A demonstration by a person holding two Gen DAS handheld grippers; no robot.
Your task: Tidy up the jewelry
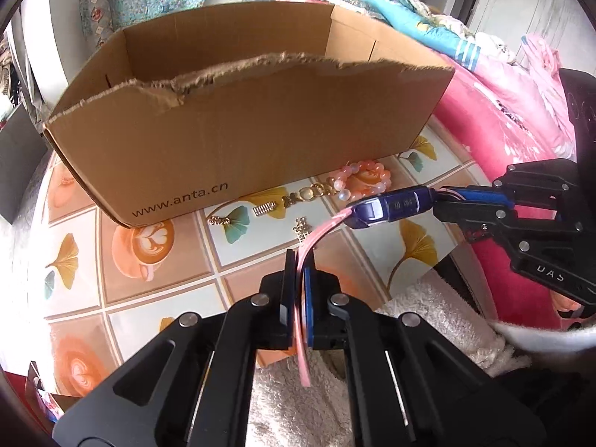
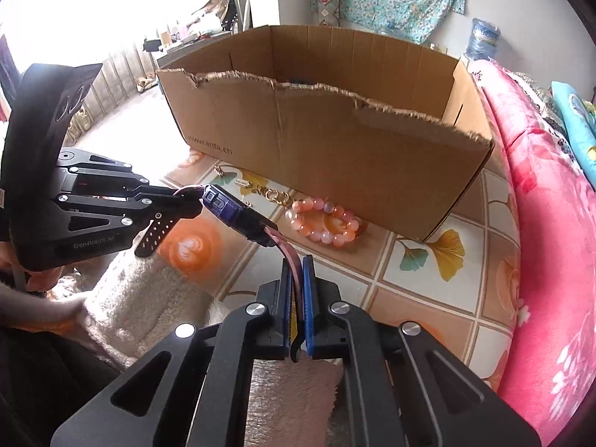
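One watch is held above the table (image 1: 123, 260) between two grippers. The left gripper (image 1: 299, 260) has its fingers clenched on one end of the pink strap (image 1: 324, 229), which passes between the fingers and hangs out below them. The right gripper (image 2: 297, 264) has its fingers clenched on the other end of the strap, seen in its own view as a darker pink band (image 2: 285, 242) rising from the fingers to the watch body (image 2: 234, 212). The watch body (image 1: 391, 206), blue-purple and oblong, hangs in the air between the two grippers, clear of the tabletop. One open cardboard box (image 1: 242, 138) with a torn front rim stands on the table behind the watch; printed letters run along its lower front wall. On the patterned table cover, just in front of the box, lie the other jewelry pieces: one bracelet of pink and orange beads (image 1: 367, 180), one gold-coloured chain piece with a pale stone (image 1: 307, 193), one small ribbed silver piece (image 1: 263, 208), one small gold chain piece (image 1: 219, 219) and one further small gold piece (image 1: 301, 227) just beside the strap. All five lie apart from the watch. A fluffy cream cloth (image 1: 439, 309) lies at the near table edge, and pink bedding (image 2: 551, 223) borders the table on the right.
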